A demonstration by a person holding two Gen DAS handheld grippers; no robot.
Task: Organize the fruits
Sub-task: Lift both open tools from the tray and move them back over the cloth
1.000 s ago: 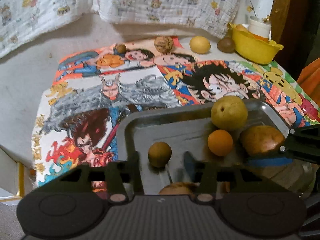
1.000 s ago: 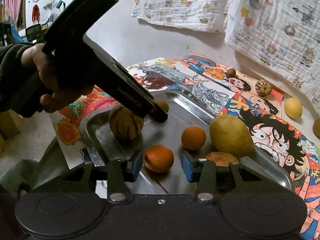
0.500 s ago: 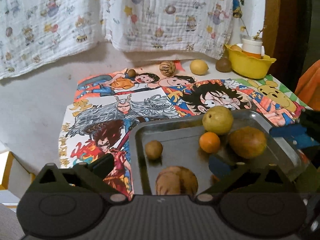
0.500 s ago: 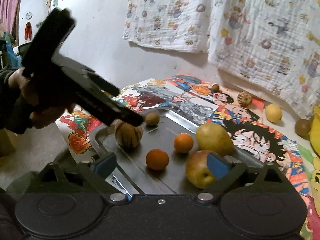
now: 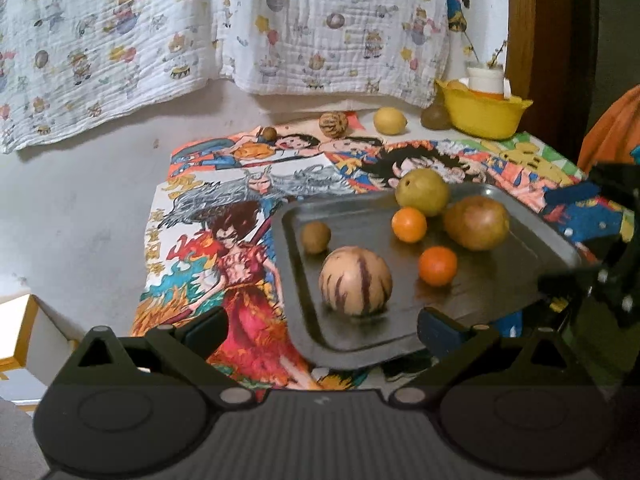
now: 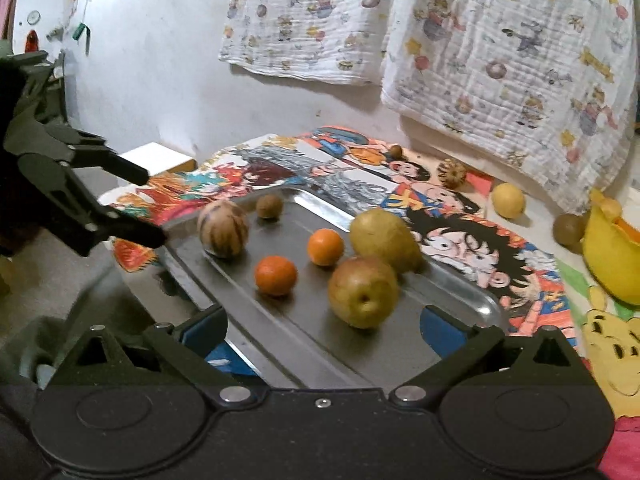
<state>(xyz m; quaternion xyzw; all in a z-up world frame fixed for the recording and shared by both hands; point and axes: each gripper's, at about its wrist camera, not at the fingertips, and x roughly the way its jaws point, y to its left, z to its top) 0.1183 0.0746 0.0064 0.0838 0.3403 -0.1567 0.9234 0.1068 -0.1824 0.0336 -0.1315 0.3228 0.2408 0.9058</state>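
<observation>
On the counter, a rectangular metal tray [image 5: 536, 240] holds six round fruits: one striped melon [image 5: 355, 281], two oranges, two pears, one brown kiwi [image 5: 315, 237]. Both grippers' jaws spread, empty.

Table [image 5: 80, 208] under cartoon cloth [image 5: 224, 216]; cloth carries metal tray [image 5: 532, 240], yellow bowl [image 5: 482, 114].

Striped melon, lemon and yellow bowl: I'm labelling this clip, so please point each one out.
striped melon [image 5: 355, 281], left wrist view, middle of its striped skin.
lemon [image 5: 389, 120], left wrist view, centre of the fruit.
yellow bowl [image 5: 482, 117], left wrist view, its front wall.
</observation>
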